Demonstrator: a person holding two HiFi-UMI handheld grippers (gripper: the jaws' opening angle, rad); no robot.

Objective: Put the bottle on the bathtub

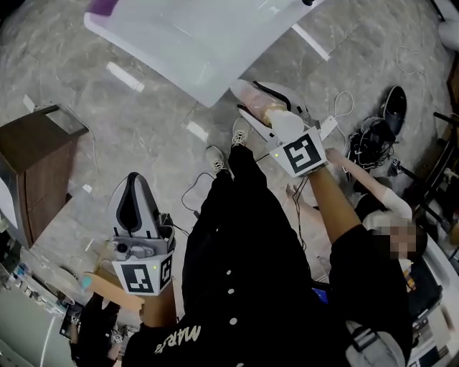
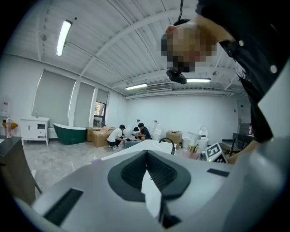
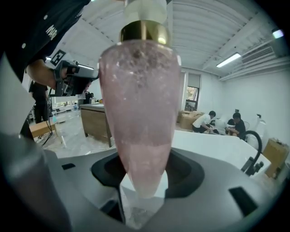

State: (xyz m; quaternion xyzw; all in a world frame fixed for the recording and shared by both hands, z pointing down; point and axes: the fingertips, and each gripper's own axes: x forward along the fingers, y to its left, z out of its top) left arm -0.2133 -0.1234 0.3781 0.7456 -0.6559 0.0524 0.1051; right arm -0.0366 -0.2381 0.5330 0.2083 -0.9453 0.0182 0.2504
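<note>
A pink, tapering bottle [image 1: 257,100] with a gold collar and clear cap is held sideways in my right gripper [image 1: 244,98], just off the near corner of the white bathtub [image 1: 193,43]. In the right gripper view the bottle [image 3: 140,113] fills the middle, its narrow end pinched between the dark pads of the right gripper [image 3: 142,181]. The tub rim [image 3: 213,145] lies behind it, carrying a black faucet [image 3: 253,154]. My left gripper [image 1: 135,188] hangs low at the left, shut and holding nothing. In its own view the left gripper [image 2: 146,156] points towards the tub [image 2: 140,147].
A brown wooden cabinet [image 1: 32,154] stands at the left. Cables and shoes [image 1: 373,136] lie on the marble floor at the right. A purple thing [image 1: 104,7] sits on the tub's far corner. Across the room, people crouch [image 2: 120,135] near a green tub [image 2: 70,133].
</note>
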